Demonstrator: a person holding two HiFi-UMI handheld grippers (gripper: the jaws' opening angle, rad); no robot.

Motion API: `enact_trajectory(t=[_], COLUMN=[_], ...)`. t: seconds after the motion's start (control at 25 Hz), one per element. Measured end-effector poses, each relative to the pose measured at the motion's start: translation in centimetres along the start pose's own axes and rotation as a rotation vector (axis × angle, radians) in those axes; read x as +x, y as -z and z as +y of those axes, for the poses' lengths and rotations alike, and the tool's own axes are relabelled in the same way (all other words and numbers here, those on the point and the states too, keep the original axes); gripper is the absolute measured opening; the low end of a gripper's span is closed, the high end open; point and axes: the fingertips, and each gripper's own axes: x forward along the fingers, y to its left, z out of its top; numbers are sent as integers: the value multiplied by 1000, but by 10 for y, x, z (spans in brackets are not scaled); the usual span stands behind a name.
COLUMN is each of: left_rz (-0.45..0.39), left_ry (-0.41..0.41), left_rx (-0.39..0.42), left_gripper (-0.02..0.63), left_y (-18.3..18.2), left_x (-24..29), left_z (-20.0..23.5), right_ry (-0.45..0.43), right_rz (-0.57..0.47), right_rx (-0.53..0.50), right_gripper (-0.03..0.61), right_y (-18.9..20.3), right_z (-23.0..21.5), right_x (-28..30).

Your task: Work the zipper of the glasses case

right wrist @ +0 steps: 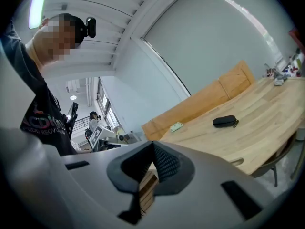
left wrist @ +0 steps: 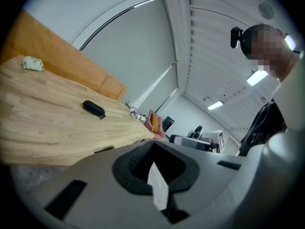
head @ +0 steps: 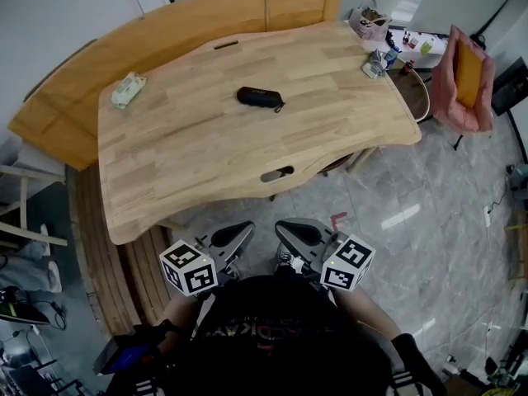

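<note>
Count: two grippers, one glasses case, one table.

Your left gripper (head: 234,238) and right gripper (head: 297,234) sit side by side close against your body, short of the table's near edge. Each carries one marker cube. Both pairs of jaws are closed, tips together, with nothing held between them; each gripper view confirms this.

One glasses case (head: 259,97): black, oblong, zipped side not readable from here. It lies flat near the middle of the table, slightly toward the far side, well apart from both grippers. A small pull or loop shows at its right end.

Other items on the table: one pale green-white bundle (head: 128,89) near the far left corner, and one small cluster of oddments (head: 378,62) at the far right corner; I cannot tell what they are.

Surface: one light wooden table (head: 190,163) of joined planks with rounded corners and two slot cut-outs, one by the near edge (head: 276,174) and one by the far edge.

Room: a curved orange-brown wooden bench back (head: 165,27) wraps round the table's far and left sides. A grey, glossy marbled tile floor (head: 429,221). A pink bag (head: 466,77) hangs at the right. Pale walls.
</note>
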Motion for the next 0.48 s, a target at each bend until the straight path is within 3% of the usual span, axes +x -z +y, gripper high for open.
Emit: enact_trajectory(t=[0.48], left_rz=[-47], left_ry=[-104], left_rx=[-64], left_gripper=[9], left_y=[-1], left_x=[52], left_z=[-6], right_ry=[-95], right_rz=[56], right_rx=[22], right_gripper=[14], right_y=[-16], right_z=[-50], right_x=[-29])
